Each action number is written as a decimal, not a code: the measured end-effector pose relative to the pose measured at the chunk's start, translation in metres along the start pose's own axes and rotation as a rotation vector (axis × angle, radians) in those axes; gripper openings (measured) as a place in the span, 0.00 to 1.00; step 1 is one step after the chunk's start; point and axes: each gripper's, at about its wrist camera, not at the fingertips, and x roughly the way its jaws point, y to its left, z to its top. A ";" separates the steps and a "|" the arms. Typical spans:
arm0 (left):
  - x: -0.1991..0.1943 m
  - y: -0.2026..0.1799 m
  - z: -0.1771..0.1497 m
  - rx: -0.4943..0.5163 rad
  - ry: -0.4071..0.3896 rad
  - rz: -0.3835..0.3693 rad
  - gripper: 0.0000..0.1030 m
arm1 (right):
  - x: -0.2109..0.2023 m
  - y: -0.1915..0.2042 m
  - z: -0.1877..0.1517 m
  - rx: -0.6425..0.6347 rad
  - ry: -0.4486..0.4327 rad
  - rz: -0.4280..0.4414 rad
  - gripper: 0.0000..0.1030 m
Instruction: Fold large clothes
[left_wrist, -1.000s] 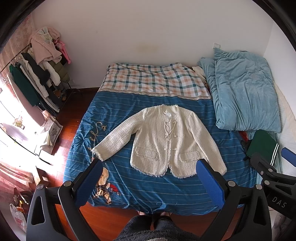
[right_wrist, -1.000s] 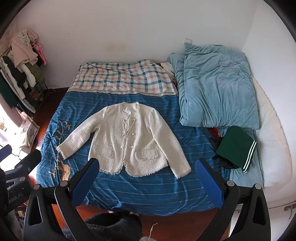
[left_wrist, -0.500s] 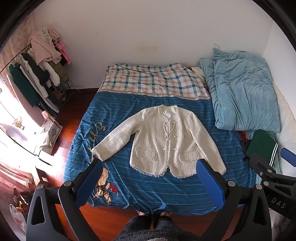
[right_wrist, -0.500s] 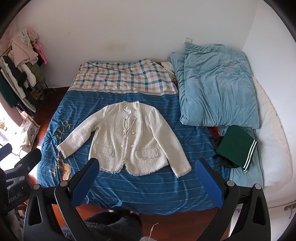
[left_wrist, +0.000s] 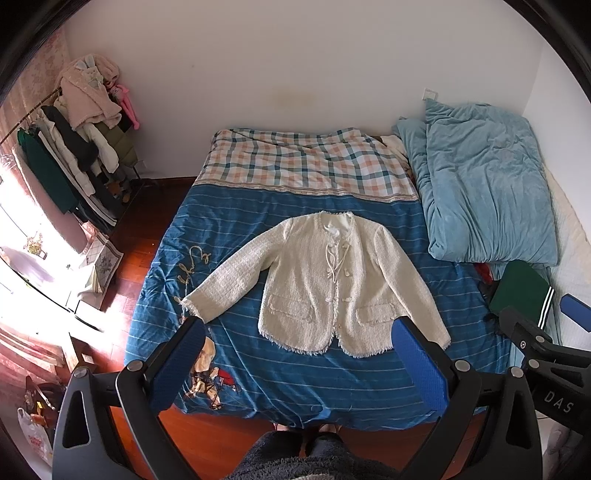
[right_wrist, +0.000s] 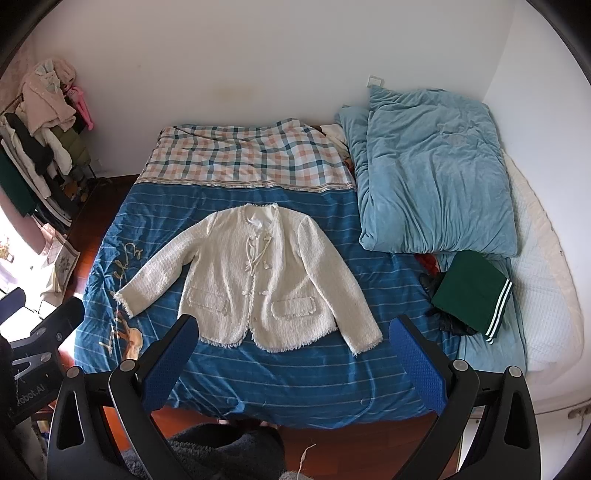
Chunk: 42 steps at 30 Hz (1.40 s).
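Cream tweed, one jacket (left_wrist: 332, 280) lies flat and face up in the middle of the bed (left_wrist: 266, 369), both sleeves spread, its buttons too small to count. Dark clothes under the one folded green garment (right_wrist: 469, 291) are mostly hidden. One blue duvet (right_wrist: 432, 177) lies bunched at the right. The left gripper (left_wrist: 295, 350) and right gripper (right_wrist: 291, 347) hover over the bed's near edge, jaws spread wide and empty.
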 end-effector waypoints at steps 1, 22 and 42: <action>0.000 0.000 -0.001 -0.001 0.000 0.000 1.00 | 0.000 -0.001 0.000 0.002 0.001 0.000 1.00; 0.194 -0.007 0.011 0.134 -0.041 0.180 1.00 | 0.218 -0.093 -0.049 0.524 0.161 0.056 0.76; 0.540 -0.055 -0.067 0.074 0.356 0.347 1.00 | 0.684 -0.256 -0.307 1.618 0.165 0.269 0.74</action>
